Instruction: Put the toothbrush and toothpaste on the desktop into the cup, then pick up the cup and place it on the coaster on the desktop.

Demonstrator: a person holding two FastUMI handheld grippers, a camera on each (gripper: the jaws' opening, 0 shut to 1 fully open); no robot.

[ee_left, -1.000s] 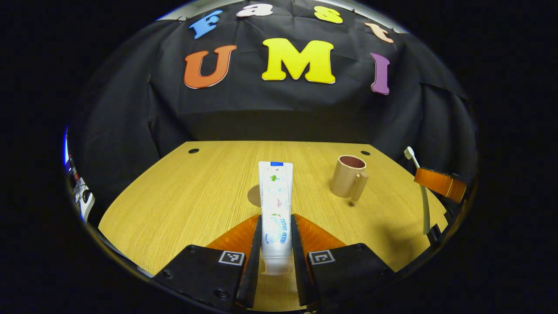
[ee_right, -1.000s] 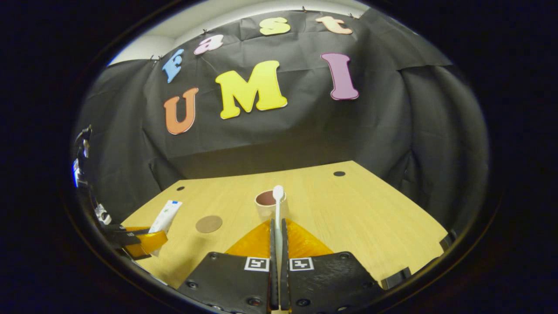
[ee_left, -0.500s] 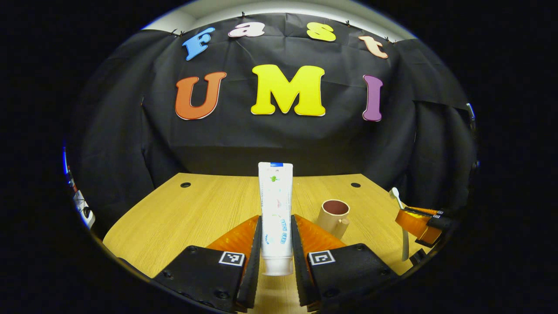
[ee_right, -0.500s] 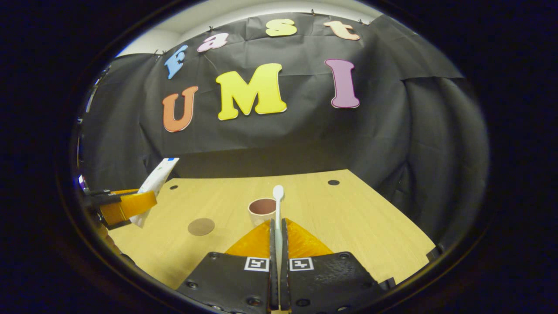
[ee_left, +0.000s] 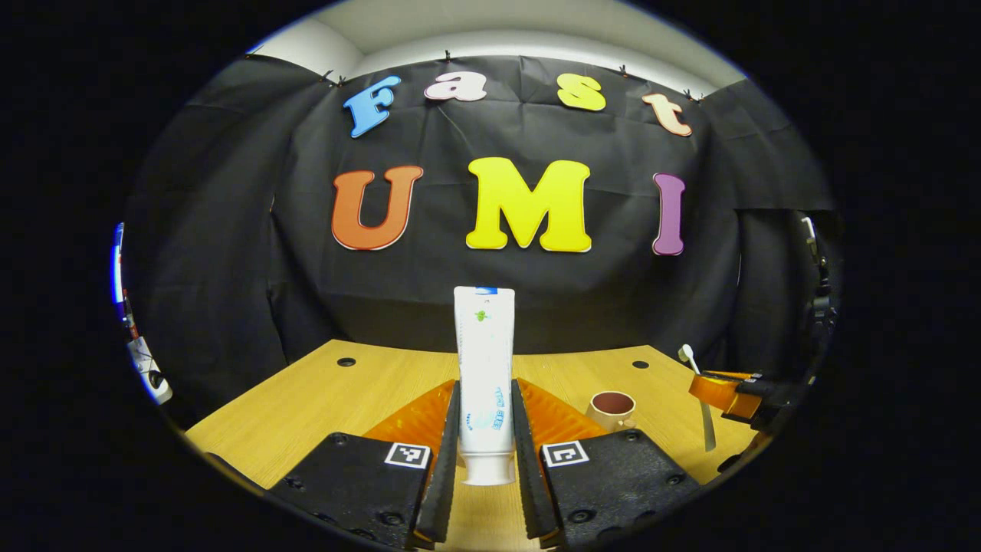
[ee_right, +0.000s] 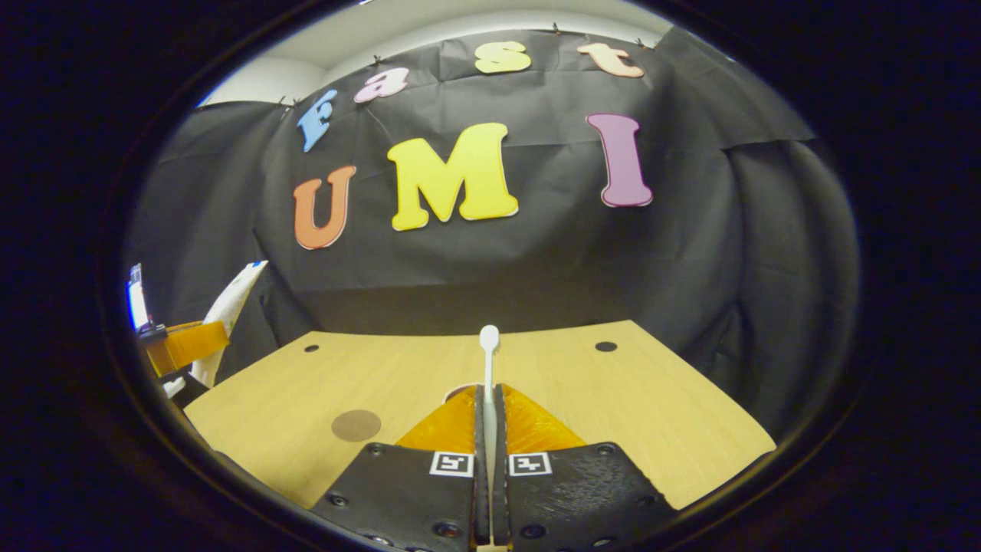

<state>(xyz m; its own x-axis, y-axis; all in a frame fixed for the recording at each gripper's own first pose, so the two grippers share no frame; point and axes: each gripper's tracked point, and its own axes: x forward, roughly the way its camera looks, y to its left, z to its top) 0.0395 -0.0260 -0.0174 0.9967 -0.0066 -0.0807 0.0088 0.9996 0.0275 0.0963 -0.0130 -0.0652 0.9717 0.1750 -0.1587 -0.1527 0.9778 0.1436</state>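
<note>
My left gripper [ee_left: 484,387] is shut on the white toothpaste tube [ee_left: 483,337], which stands upright between the orange fingers, cap end down. It hangs above the wooden desktop [ee_left: 345,387]. The pink-beige cup [ee_left: 611,408] stands to the right beyond the fingers, open side up. My right gripper [ee_right: 488,392] is shut on the thin white toothbrush [ee_right: 489,341], head pointing forward. Only a sliver of the cup rim [ee_right: 458,392] peeks out behind its left finger. The round brown coaster [ee_right: 356,425] lies flat on the desktop, left of the cup.
The right gripper [ee_left: 728,392] with the toothbrush [ee_left: 703,418] appears at the right edge of the left gripper view. The left gripper [ee_right: 186,345] with the tube [ee_right: 234,299] hangs at the left of the right gripper view. Black cloth walls close the desk's back and sides.
Both grippers have risen and tilted up with their loads. The cup has dropped lower in both views and slid behind the right gripper's fingers.
</note>
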